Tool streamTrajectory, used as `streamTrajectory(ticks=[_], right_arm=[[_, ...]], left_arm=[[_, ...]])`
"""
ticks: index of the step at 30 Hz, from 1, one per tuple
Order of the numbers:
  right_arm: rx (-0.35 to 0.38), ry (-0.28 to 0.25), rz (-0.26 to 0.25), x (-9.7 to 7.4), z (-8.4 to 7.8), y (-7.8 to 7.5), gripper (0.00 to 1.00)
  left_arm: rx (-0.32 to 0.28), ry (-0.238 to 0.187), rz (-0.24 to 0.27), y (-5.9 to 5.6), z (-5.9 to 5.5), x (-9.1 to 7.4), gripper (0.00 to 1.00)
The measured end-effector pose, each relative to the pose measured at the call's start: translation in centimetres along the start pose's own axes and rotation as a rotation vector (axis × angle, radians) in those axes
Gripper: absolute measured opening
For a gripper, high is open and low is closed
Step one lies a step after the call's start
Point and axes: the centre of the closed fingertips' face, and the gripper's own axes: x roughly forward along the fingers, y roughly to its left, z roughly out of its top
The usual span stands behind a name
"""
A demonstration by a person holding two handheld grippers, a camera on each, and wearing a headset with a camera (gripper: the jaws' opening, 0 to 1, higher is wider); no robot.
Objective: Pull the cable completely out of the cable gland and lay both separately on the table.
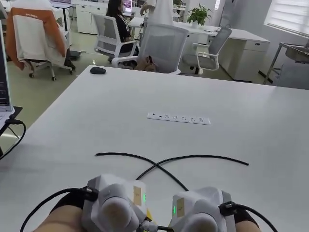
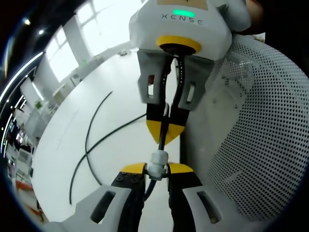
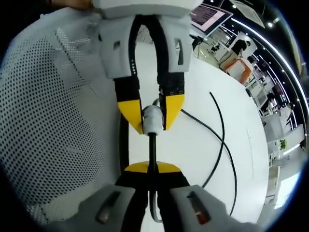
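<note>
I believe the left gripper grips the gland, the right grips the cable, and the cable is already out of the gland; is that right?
Not quite: the cable still sits in the gland, as the left gripper view shows. The left gripper does grip the gland, the right gripper the cable.

I've got both grippers low at near edge, tips facing, nrly touching. L gripper [image 2: 157, 170] fingers [image 2: 133, 168] pinched on gland [image 2: 158, 161]; R gripper [image 3: 152, 169] clamped on cable [image 3: 152, 147].
</note>
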Motion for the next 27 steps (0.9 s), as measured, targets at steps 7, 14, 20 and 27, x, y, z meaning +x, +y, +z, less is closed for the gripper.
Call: streamTrajectory(ticks=[7,14,20,27], right_arm=[[0.088,0.183,-0.048,-0.3,-4.2,-1.1,0.03],[0.104,0.191,-0.032,-0.2,-4.5,-0.7,0.03],[0.123,0.161,-0.013,-0.3,-4.0,-0.3,0.07],[0.183,-0.046,0.026,-0.7,-0.2,0.0,0.15]], left_arm=[[-0.004,0.021,0.019,0.4,-0.6,0.0,0.18],[-0.002,0.025,0.024,0.5,-0.7,0.0,0.18],[0.0,0.04,0.028,0.5,-1.0,0.0,0.18],[0.0,0.035,0.023,0.3,-0.9,0.1,0.18]])
